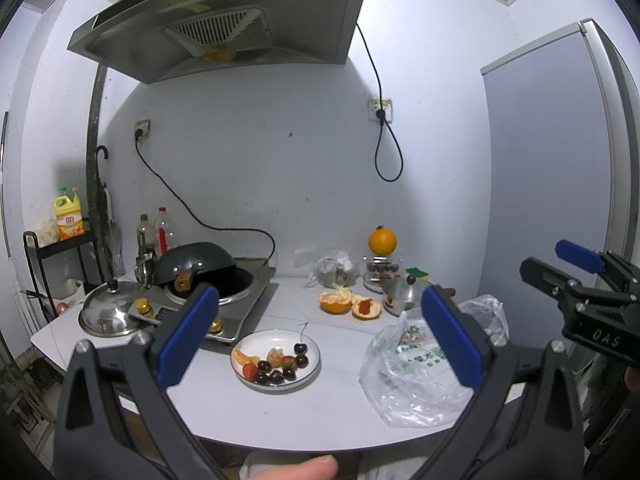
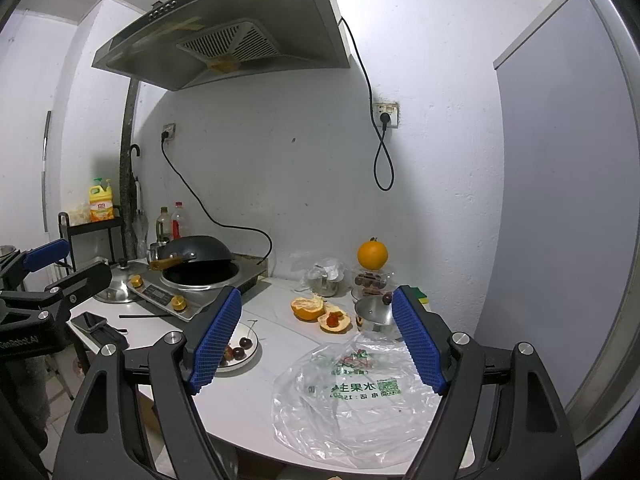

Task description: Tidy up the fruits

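Blue-padded grippers (image 1: 320,332) level, agape

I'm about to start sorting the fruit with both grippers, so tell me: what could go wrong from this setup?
1. The whole orange sits perched on a small glass container at the back; a nudge could send it rolling.
2. The plate of cherries and strawberries lies near the counter's front edge and might be pushed off.
3. The loose plastic bag under the open right gripper could snag on its fingers.

White walls (image 1: 280,160), steel hood (image 1: 224,20) overhead (grey door (image 2: 560,200) rt).
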A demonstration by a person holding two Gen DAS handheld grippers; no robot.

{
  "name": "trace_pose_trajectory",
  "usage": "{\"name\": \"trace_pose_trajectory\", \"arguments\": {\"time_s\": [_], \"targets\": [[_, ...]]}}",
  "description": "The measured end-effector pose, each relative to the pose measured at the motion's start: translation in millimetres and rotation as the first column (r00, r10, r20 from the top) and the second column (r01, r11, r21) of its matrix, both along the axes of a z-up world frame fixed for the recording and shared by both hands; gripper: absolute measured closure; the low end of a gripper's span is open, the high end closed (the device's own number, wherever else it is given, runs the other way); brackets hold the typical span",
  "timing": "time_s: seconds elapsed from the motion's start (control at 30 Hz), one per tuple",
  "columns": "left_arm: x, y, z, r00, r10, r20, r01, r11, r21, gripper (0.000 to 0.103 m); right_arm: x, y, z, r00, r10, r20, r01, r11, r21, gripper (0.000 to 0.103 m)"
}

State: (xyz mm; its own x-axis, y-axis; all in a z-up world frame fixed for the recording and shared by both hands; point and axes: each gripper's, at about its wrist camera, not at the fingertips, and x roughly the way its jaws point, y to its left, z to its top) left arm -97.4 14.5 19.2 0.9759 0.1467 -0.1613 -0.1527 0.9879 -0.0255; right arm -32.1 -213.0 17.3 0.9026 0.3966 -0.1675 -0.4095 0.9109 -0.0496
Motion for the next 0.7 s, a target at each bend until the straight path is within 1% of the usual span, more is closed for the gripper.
{"name": "trace_pose_trajectory", "arguments": {"time_s": [0.7], "targets": [[1.5,-5.2,-0.5,1.0,-0.001,-0.006,0.0,1.0,-0.007,0.001,-0.1,0.3,0.0,1.0,0.0,0.0,0.0,1.0,-0.004,0.022]]}}
